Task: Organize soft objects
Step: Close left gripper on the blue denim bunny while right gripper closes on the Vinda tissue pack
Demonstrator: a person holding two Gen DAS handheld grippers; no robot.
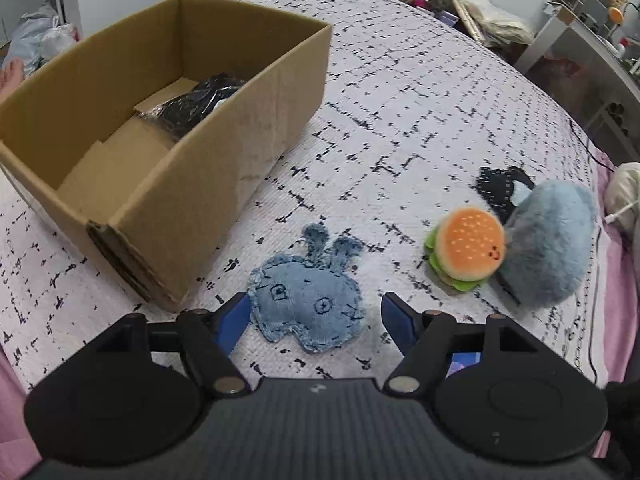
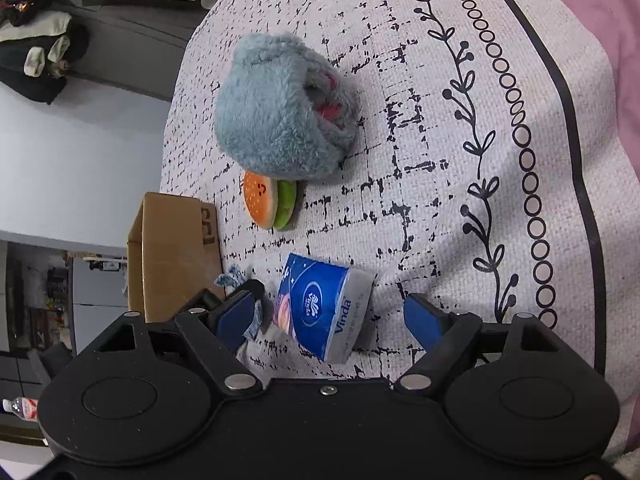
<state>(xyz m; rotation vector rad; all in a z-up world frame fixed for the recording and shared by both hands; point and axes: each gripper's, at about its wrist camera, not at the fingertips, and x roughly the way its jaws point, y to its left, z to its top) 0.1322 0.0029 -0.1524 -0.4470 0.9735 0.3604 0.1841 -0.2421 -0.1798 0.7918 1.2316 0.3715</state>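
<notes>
A denim rabbit toy (image 1: 306, 304) lies on the patterned bedspread (image 1: 400, 120), between the fingers of my open left gripper (image 1: 316, 314). A plush burger (image 1: 466, 252) and a fluffy blue slipper (image 1: 548, 240) lie to its right. An open cardboard box (image 1: 160, 152) stands at the left with a black bundle (image 1: 200, 104) inside. In the right wrist view, my open right gripper (image 2: 330, 318) straddles a blue Vinda tissue pack (image 2: 324, 306). The slipper (image 2: 280, 112), burger (image 2: 270, 204) and box (image 2: 172, 256) lie beyond. A bit of the denim toy (image 2: 234, 278) shows by the left finger.
A black patch (image 1: 500, 188) lies behind the slipper. Cluttered furniture (image 1: 580, 20) stands beyond the bed's far right edge. Pink sheet (image 2: 600, 20) borders the bedspread. A white cable (image 1: 620, 212) lies at the right edge.
</notes>
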